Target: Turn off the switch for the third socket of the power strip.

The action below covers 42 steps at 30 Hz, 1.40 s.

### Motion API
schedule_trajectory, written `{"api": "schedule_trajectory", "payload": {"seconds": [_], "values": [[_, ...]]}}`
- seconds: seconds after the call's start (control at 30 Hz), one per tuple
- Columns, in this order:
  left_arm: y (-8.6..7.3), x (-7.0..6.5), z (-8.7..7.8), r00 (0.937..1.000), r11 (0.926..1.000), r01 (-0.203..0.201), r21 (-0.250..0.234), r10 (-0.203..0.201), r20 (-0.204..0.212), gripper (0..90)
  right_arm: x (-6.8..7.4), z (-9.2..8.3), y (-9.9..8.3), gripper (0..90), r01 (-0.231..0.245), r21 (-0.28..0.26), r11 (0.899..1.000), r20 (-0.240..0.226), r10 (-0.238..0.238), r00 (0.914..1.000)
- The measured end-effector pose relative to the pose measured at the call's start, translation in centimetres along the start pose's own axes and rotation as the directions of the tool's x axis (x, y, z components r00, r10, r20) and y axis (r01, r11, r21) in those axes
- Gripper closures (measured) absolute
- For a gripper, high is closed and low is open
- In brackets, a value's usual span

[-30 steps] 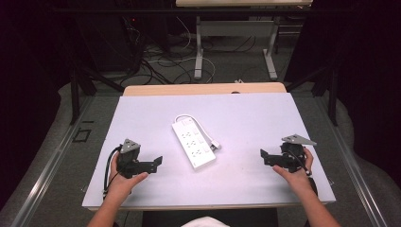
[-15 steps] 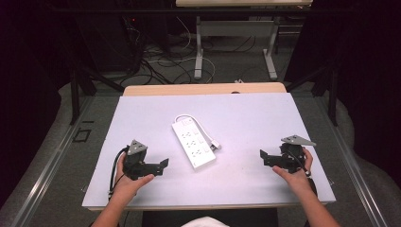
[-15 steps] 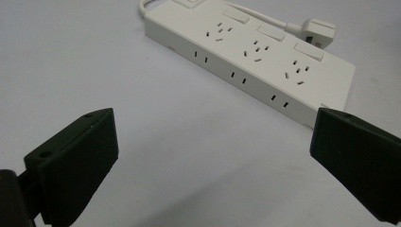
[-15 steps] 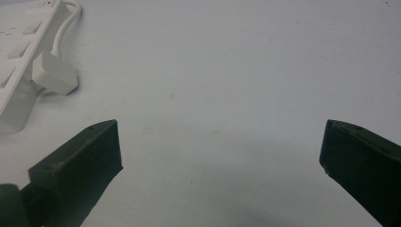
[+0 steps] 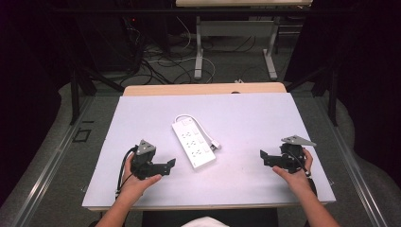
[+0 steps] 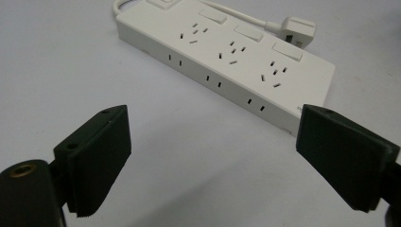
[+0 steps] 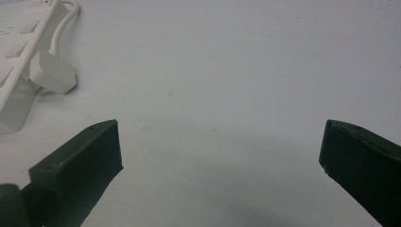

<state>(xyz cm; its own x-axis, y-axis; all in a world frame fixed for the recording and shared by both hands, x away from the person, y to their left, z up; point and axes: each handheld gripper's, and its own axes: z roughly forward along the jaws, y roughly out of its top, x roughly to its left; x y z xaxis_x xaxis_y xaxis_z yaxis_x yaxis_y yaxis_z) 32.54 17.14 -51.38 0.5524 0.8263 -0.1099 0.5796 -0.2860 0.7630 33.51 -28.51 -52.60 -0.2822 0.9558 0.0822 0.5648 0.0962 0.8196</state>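
A white power strip (image 5: 193, 144) lies at an angle in the middle of the white table top (image 5: 246, 118), its cord looped at the far end and its plug (image 5: 215, 144) beside it. In the left gripper view the power strip (image 6: 227, 61) sits just beyond the wide-open jaws, with the plug (image 6: 297, 28) behind it. My left gripper (image 5: 170, 164) is open, a short way left of the strip's near end. My right gripper (image 5: 263, 156) is open too, well to the right of the strip. The right gripper view catches the plug (image 7: 52, 72) and the strip's edge (image 7: 14, 56) at far left.
A wooden table edge (image 5: 203, 89) shows behind the white top. Beyond it, cables (image 5: 156, 61) lie on the floor around a desk's metal legs (image 5: 198, 47). Bare table surface lies between the two grippers and at the far side.
My left gripper has moved right and slightly toward the near edge, closing in on the power strip's near end. The right gripper and the strip have stayed put.
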Motion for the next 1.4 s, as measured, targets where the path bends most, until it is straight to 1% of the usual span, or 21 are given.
{"api": "schedule_trajectory", "payload": {"seconds": [0.07,0.1,0.17,0.2,0.27,0.3,0.33,0.43,0.47,0.5,0.53,0.57,0.63,0.73,0.77,0.83,0.93,1.03,1.07,1.13,1.4], "values": [[0.3,-0.1,0.0,1.0000,1.0000,-0.002,0.005,0.002,0.000,14.8,0.0,0.0,0.0,0.0,-0.001,0.000,1.000,0.000,0.001,1.0000],[0.4,-0.3,0.1,1.0000,1.0000,0.003,-0.003,-0.003,0.000,15.7,0.0,0.0,0.0,0.0,-0.001,0.004,1.000,0.004,0.001,1.0000],[0.7,-0.4,0.1,1.0000,1.0000,-0.004,0.003,0.004,0.002,16.4,0.0,0.1,-0.1,0.0,-0.013,-0.001,1.000,0.009,0.013,0.9999],[0.9,-0.4,0.2,1.0000,1.0000,-0.005,-0.004,0.005,0.004,17.0,0.0,0.1,-0.1,0.0,-0.011,-0.002,1.000,0.011,0.011,0.9999],[1.2,-0.6,0.2,1.0000,1.0000,-0.005,-0.002,0.005,0.008,18.6,-0.2,0.0,-0.1,0.0,-0.008,0.002,1.000,0.006,0.008,1.0000],[1.4,-0.7,0.3,1.0000,0.9999,-0.006,-0.010,0.006,0.005,19.3,-0.2,0.0,-0.1,0.0,-0.006,0.001,1.000,0.006,0.006,1.0000],[1.6,-0.7,0.3,0.9999,1.0000,-0.008,-0.004,0.008,0.010,20.2,-0.2,0.0,-0.1,0.0,-0.013,0.003,1.000,0.007,0.013,0.9999],[2.1,-0.9,0.4,0.9999,0.9998,0.002,-0.020,-0.002,0.016,23.0,-0.3,0.0,-0.1,0.0,-0.013,0.006,1.000,0.007,0.013,0.9999],[2.3,-0.9,0.4,0.9995,0.9996,0.017,-0.021,-0.016,0.025,23.3,-0.3,0.0,-0.1,0.0,-0.015,0.006,1.000,0.008,0.015,0.9999],[2.5,-1.0,0.5,0.9995,0.9995,0.018,-0.025,-0.017,0.026,23.7,-0.3,0.1,-0.1,0.0,-0.019,0.005,1.000,0.008,0.019,0.9998],[2.7,-0.9,0.4,0.9994,0.9997,0.017,-0.017,-0.017,0.029,24.0,-0.3,0.1,-0.1,0.0,-0.016,0.004,1.000,0.007,0.016,0.9999],[2.8,-1.0,0.5,0.9994,0.9994,0.022,-0.027,-0.021,0.028,24.6,-0.3,0.1,-0.1,0.0,-0.018,0.005,1.000,0.008,0.018,0.9998],[3.1,-1.1,0.6,0.9996,0.9996,0.014,-0.025,-0.014,0.023,25.9,-0.4,0.1,-0.1,0.0,-0.019,0.005,1.000,0.010,0.019,0.9998],[3.5,-1.3,0.6,0.9995,0.9997,0.014,-0.019,-0.013,0.030,28.9,-0.4,0.1,-0.2,0.0,-0.023,0.006,1.000,0.010,0.023,0.9997],[3.6,-1.4,0.7,0.9993,0.9995,0.020,-0.023,-0.020,0.032,29.3,-0.4,0.1,-0.2,0.0,-0.024,0.006,1.000,0.009,0.024,0.9997],[3.9,-1.4,0.8,0.9993,0.9998,0.004,-0.017,-0.003,0.038,29.6,-0.4,0.1,-0.2,0.0,-0.023,0.005,1.000,0.009,0.023,0.9997],[4.2,-1.6,1.0,0.9992,0.9999,0.004,-0.011,-0.003,0.040,29.7,-0.5,0.1,-0.2,0.0,-0.023,0.005,1.000,0.009,0.022,0.9997],[4.5,-1.8,1.2,0.9993,0.9998,-0.009,-0.015,0.010,0.037,30.1,-0.5,0.1,-0.2,0.0,-0.022,0.005,1.000,0.009,0.022,0.9997],[4.6,-1.9,1.2,0.9994,1.0000,-0.005,-0.007,0.006,0.035,30.1,-0.5,0.1,-0.2,0.0,-0.021,0.005,1.000,0.008,0.021,0.9997],[4.8,-1.9,1.3,0.9995,0.9998,-0.008,-0.016,0.009,0.030,30.2,-0.5,0.1,-0.2,0.0,-0.023,0.007,1.000,0.009,0.022,0.9997],[5.9,-2.2,1.6,0.9992,0.9999,-0.011,-0.006,0.011,0.037,32.0,-0.6,0.1,-0.2,0.0,-0.022,0.007,1.000,0.010,0.022,0.9997]]}}
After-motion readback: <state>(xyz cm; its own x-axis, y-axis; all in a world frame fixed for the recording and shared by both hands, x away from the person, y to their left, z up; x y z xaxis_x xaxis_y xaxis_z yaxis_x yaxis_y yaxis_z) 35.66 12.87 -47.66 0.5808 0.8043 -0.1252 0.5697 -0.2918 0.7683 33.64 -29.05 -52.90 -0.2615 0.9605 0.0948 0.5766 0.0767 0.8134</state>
